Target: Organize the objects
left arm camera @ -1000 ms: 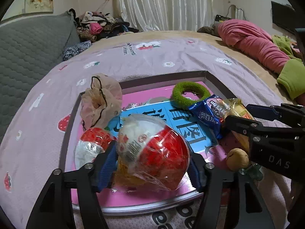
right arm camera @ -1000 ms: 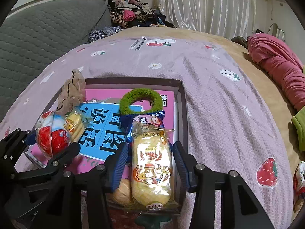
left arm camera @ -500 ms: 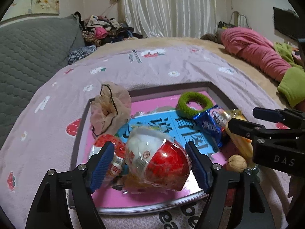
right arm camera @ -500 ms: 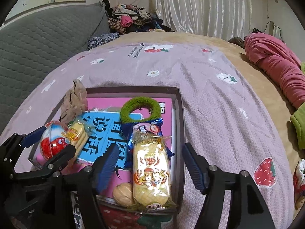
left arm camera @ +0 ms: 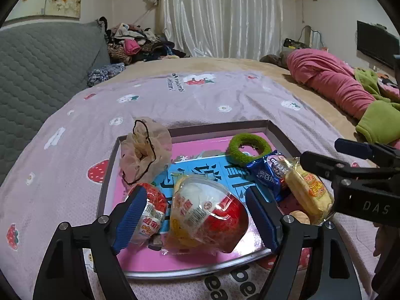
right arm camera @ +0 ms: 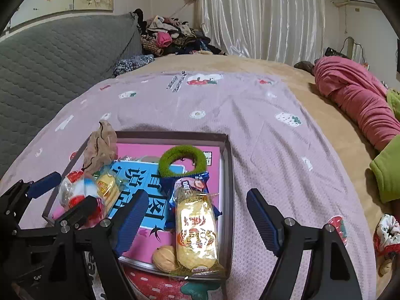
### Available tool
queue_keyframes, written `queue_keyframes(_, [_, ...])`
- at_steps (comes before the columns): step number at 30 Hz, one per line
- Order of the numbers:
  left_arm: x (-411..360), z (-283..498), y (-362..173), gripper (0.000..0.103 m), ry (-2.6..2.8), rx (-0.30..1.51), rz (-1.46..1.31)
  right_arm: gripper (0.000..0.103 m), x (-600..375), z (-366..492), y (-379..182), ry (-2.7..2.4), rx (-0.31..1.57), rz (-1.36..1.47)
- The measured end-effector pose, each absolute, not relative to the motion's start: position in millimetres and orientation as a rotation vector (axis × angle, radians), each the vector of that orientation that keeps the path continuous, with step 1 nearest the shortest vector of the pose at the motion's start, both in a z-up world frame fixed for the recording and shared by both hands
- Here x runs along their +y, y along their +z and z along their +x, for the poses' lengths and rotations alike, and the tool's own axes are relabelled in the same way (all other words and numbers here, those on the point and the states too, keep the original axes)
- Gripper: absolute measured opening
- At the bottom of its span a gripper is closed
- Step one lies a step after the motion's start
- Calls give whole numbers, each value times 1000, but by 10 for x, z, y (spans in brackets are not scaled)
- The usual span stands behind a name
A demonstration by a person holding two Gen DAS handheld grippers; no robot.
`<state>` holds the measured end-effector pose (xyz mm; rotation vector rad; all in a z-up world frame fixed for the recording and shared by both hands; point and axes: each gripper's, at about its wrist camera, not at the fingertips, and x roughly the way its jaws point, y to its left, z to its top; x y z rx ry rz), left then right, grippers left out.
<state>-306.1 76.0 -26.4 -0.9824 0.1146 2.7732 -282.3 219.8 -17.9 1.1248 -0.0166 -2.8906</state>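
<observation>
A shallow grey tray with a pink and blue sheet lies on the bed. My left gripper is open around a red-and-white dome snack pack, its pads clear of it. A smaller red-and-white pack lies beside the left pad. My right gripper is opening, and the yellow cake pack lies untouched between its pads in the tray. A blue biscuit pack, a green ring, a walnut and a beige scrunchie also lie in the tray.
A lilac strawberry blanket covers the bed. A grey quilted headboard stands at the left, with pink bedding and a green garment at the right. A red-and-white scrunchie lies on the blanket right of the tray.
Both grippers have opened and lifted back a little. The dome pack and the yellow cake pack, gripped a second ago, now lie free in the tray.
</observation>
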Motion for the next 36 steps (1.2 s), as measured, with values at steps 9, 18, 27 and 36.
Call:
queue_keyframes(9, [789,-3073,-315,82,2751,114,-1010,82,2216,-2819,-163,-2896,-30,1122])
queue_keyframes(18, [758,-3041,-256,82,2773,104,-987,82,2208,-2804,-145,-2900,-31,1114])
queue_keyframes(27, [673,-2999,-134,88,2815,89,-953,89,2128,-2746,-24,-2916,7,1077])
queue_keyframes(36, [490,-2964,11,88,2869,34,-924,93,1995,-2660,152,-2940,33,1016])
